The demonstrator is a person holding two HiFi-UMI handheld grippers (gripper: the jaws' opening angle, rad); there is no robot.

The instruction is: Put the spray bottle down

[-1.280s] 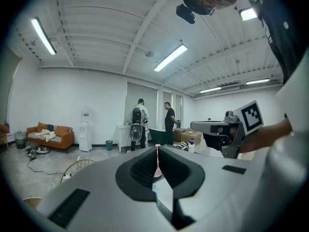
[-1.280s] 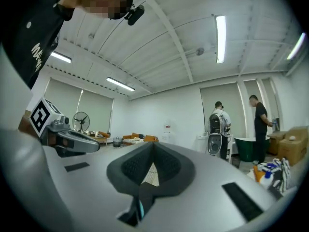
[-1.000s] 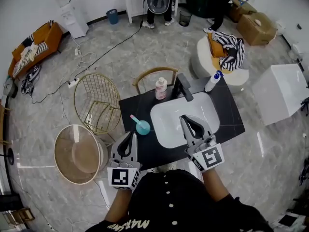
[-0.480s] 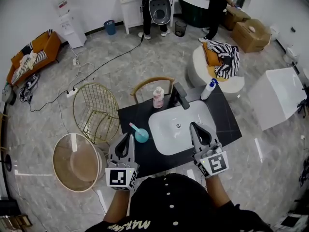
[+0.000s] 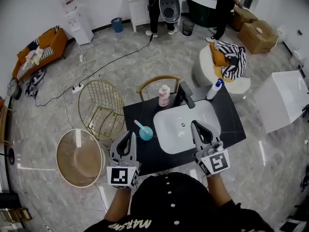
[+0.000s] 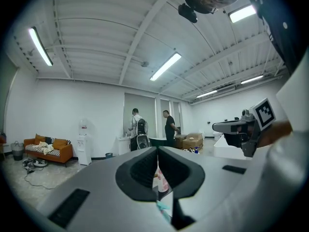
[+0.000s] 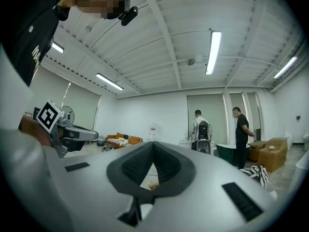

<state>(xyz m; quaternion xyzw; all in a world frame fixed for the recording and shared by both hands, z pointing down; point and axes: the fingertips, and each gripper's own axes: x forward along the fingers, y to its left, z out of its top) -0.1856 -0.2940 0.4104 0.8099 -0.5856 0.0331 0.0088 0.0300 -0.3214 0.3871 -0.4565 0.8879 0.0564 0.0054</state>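
Note:
The spray bottle (image 5: pixel 214 89), white with a blue head, stands upright at the far right corner of the black countertop (image 5: pixel 233 122), beside the faucet (image 5: pixel 186 94). Neither gripper touches it. My left gripper (image 5: pixel 129 136) hovers level at the counter's front left edge, jaws shut and empty (image 6: pixel 157 151). Over the near right rim of the white sink (image 5: pixel 179 129), my right gripper (image 5: pixel 198 126) is shut too, with nothing in it (image 7: pixel 153 144). Between the left jaws' hollow I glimpse a pink bottle (image 6: pixel 161 179).
A pink bottle (image 5: pixel 164 95) and a teal cup (image 5: pixel 145 132) with a toothbrush stand on the counter's left part. A gold wire chair (image 5: pixel 101 108) and a round basket (image 5: pixel 79 156) sit left. A wooden chair (image 5: pixel 159 81), a cushioned seat (image 5: pixel 227 64) and two people (image 5: pixel 227 4) are beyond.
The head view has shifted a little. Both grippers stay shut and in about the same place near the counter's front edge.

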